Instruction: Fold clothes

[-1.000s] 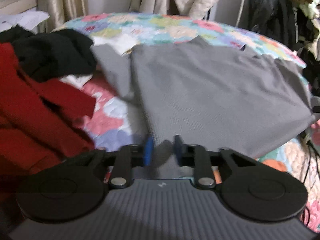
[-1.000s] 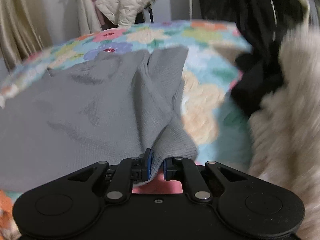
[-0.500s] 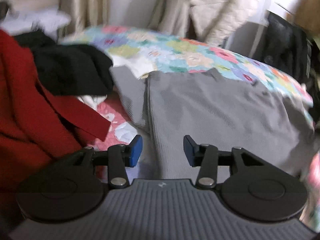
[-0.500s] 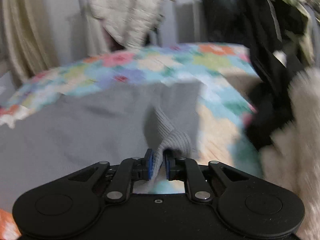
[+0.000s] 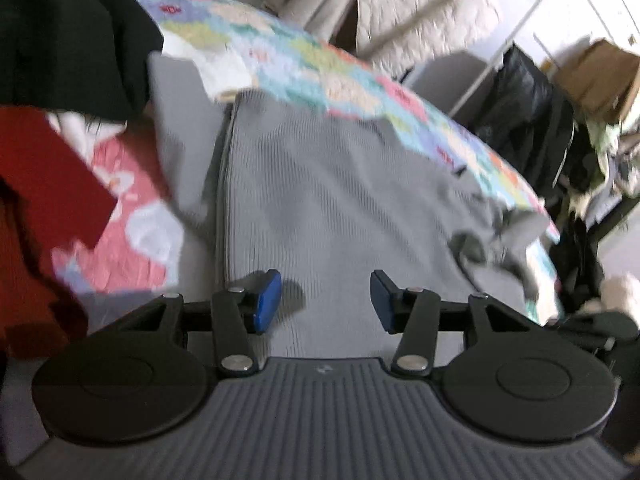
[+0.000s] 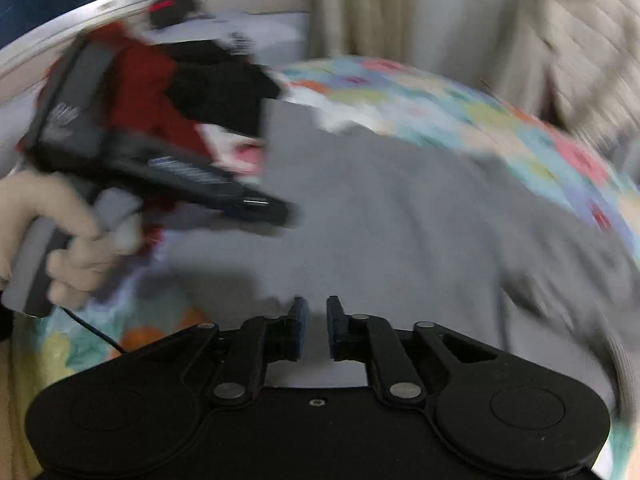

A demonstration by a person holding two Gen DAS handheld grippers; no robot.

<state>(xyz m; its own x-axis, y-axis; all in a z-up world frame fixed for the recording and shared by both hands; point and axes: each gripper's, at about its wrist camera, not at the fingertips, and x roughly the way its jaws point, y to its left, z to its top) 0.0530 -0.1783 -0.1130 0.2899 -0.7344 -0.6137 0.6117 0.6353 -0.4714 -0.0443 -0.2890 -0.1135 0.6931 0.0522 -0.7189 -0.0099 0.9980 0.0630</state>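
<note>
The grey ribbed garment lies spread on the bed, over a floral quilt, occupying the middle of both views; its right edge is bunched into a rumpled fold, and a sleeve extends to the far left. The left gripper sits just above the near hem with its blue-padded fingers released and wide apart, nothing between them. The right gripper is low over the near part of the same garment; its fingers stand close together with a narrow gap, and no cloth is seen between them. In the right wrist view the person's left hand wraps the grey handle of the left gripper at the left of the scene; pale markings on that tool's body are too blurred to read. A small logo on the left gripper's ribbed housing is likewise illegible. A red garment and a black garment are heaped at the left of the bed, touching the grey sleeve. Far right, a brown cardboard box rests above dark hanging clothes; its contents are not visible. A cream quilted item hangs beyond the bed.
</note>
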